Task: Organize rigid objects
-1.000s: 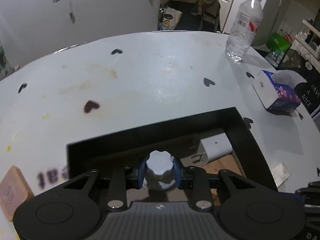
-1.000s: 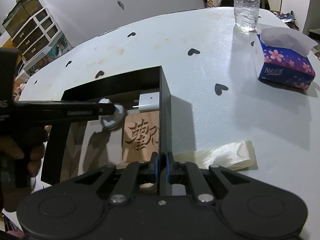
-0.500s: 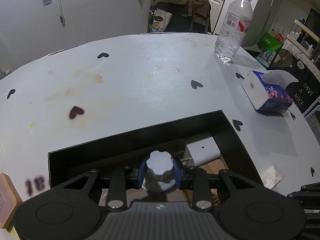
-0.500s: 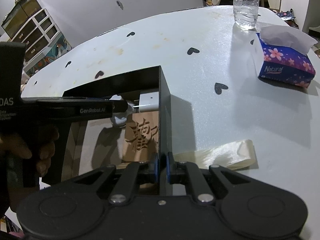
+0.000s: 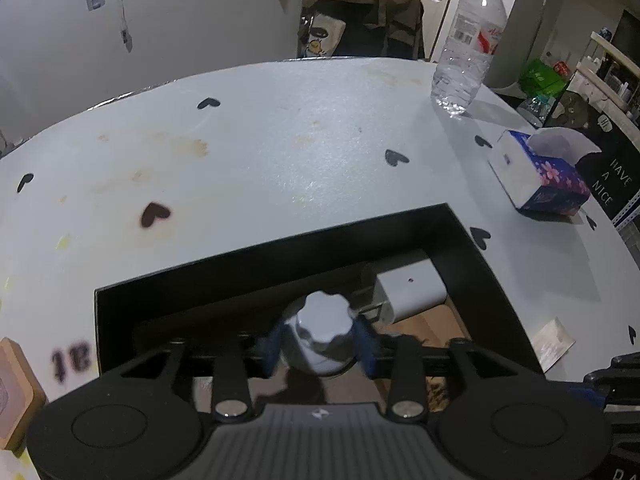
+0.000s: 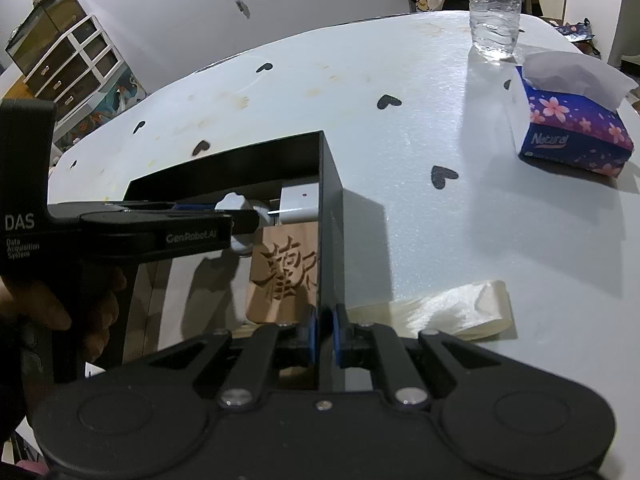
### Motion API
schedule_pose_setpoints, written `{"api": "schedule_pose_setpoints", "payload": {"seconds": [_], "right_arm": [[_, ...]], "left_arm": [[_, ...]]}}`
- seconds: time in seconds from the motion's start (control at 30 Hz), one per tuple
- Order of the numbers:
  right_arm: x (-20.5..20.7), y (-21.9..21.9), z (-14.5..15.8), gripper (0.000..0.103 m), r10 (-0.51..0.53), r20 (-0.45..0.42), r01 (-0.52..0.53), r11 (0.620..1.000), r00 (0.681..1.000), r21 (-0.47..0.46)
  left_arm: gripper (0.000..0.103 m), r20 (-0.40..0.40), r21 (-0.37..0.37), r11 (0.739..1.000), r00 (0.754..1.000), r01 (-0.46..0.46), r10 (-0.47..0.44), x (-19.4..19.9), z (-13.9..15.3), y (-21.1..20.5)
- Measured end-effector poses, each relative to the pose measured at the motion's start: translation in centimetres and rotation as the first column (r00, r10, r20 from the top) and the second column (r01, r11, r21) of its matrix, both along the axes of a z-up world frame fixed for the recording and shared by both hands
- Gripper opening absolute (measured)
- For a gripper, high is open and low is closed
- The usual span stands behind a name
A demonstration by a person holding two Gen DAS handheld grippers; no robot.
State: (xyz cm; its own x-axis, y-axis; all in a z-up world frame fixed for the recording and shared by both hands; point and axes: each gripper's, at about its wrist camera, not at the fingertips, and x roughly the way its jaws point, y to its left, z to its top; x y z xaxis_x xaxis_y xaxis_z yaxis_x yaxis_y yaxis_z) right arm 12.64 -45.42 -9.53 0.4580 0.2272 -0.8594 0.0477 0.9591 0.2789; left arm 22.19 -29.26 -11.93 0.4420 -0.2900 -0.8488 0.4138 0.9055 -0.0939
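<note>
A black open box (image 5: 472,240) sits on a white table dotted with black hearts (image 5: 280,140). The left gripper (image 5: 320,344) reaches down into the box; its jaws have just been opening, and a small white bottle with a scalloped cap (image 5: 324,332) stands between the blue pads, which appear to be coming off it. Already inside lie a white charger plug (image 5: 408,290) in the box's far right corner and a carved wooden block (image 6: 286,272) along its right wall. The right gripper (image 6: 323,334) is clamped on that right wall, apparently steadying the box. A tan block (image 5: 16,392) near the table's left edge still sits outside, so sorting looks partly done.
</note>
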Motion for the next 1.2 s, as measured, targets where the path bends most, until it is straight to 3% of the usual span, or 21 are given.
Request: {"api": "schedule_pose_setpoints", "payload": {"seconds": [0.13,0.73,0.87,1.2], "right_arm": [[0.1,0.0,0.0,0.009,0.008,-0.001,-0.008,1.000,1.000,-0.002],[0.2,0.2,0.1,0.009,0.036,-0.005,-0.036,0.999,0.999,-0.023],[0.2,0.3,0.2,0.009,0.043,-0.004,-0.043,0.999,0.999,-0.031],[0.4,0.5,0.2,0.009,0.055,-0.008,-0.055,0.998,0.998,-0.039]], "left_arm": [[0.059,-0.016,-0.029,0.999,0.999,-0.034,0.034,0.0,0.4,0.9],[0.097,0.072,-0.089,0.996,0.997,0.013,-0.007,-7.0,6.3,3.1],[0.103,0.086,-0.099,0.995,0.996,-0.015,0.024,-8.2,7.0,4.1],[0.103,0.142,-0.095,0.992,0.985,-0.086,0.099,-10.8,8.1,6.7]]}}
